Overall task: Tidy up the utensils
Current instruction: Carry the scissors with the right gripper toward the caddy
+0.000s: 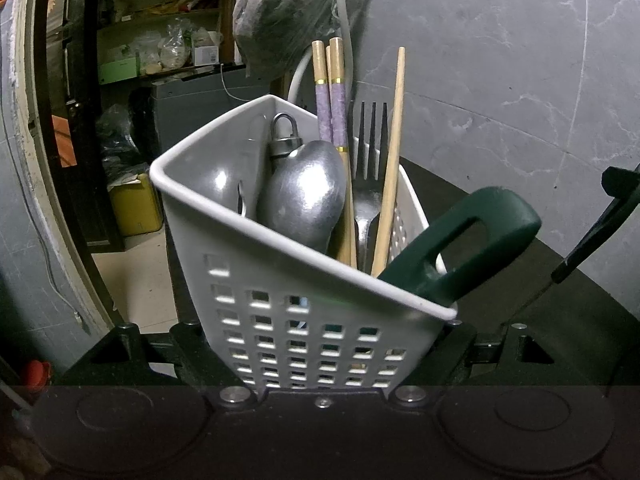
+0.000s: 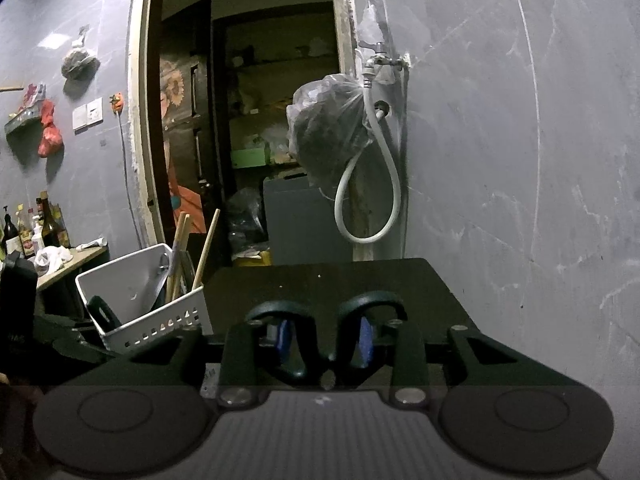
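My left gripper [image 1: 320, 360] is shut on a white perforated utensil basket [image 1: 280, 332] and holds it tilted. In it stand a steel spoon [image 1: 304, 196], a black fork [image 1: 372, 176], purple-banded chopsticks [image 1: 334, 92], a plain wooden chopstick [image 1: 394, 152] and a dark green handle [image 1: 472, 240]. The basket also shows at the left of the right wrist view [image 2: 132, 292]. My right gripper [image 2: 326, 340] is shut on dark green scissors [image 2: 320, 320] with their looped handles pointing away from me, above the black table [image 2: 328, 280].
A black-handled tool [image 1: 592, 232] sticks in at the right edge. A plastic bag [image 2: 328, 132] and a white hose [image 2: 384, 184] hang on the grey wall. An open doorway [image 2: 240, 120] leads to shelves. Bottles [image 2: 24, 228] stand on a side counter.
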A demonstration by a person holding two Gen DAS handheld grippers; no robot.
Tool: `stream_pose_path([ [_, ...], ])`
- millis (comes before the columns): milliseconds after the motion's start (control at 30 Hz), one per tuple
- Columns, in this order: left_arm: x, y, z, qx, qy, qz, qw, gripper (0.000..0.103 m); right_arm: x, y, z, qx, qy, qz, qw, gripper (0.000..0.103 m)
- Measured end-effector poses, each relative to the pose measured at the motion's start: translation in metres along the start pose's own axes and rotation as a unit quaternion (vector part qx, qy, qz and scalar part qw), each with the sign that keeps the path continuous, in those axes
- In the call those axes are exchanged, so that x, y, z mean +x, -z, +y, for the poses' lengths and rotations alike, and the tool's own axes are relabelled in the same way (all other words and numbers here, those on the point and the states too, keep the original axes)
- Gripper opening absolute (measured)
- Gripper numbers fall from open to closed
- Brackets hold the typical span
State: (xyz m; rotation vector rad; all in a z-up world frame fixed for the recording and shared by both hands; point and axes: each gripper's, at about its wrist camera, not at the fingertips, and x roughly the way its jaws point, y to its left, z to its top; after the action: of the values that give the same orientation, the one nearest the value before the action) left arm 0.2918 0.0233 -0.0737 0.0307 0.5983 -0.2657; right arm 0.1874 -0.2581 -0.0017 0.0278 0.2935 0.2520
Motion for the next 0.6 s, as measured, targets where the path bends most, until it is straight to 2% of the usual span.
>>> stream_pose_path([
  [367, 0.0, 0.0, -0.001, 0.001, 0.0, -0.001, 1.0, 0.083, 0.003, 0.0, 0.001, 0.006, -0.003, -0.007, 1.0, 0.038],
  [600, 0.0, 0.0, 0.0, -0.001, 0.001, -0.001, 1.0, 0.083, 0.013, -0.002, 0.0, 0.012, -0.01, -0.019, 1.0, 0.034],
])
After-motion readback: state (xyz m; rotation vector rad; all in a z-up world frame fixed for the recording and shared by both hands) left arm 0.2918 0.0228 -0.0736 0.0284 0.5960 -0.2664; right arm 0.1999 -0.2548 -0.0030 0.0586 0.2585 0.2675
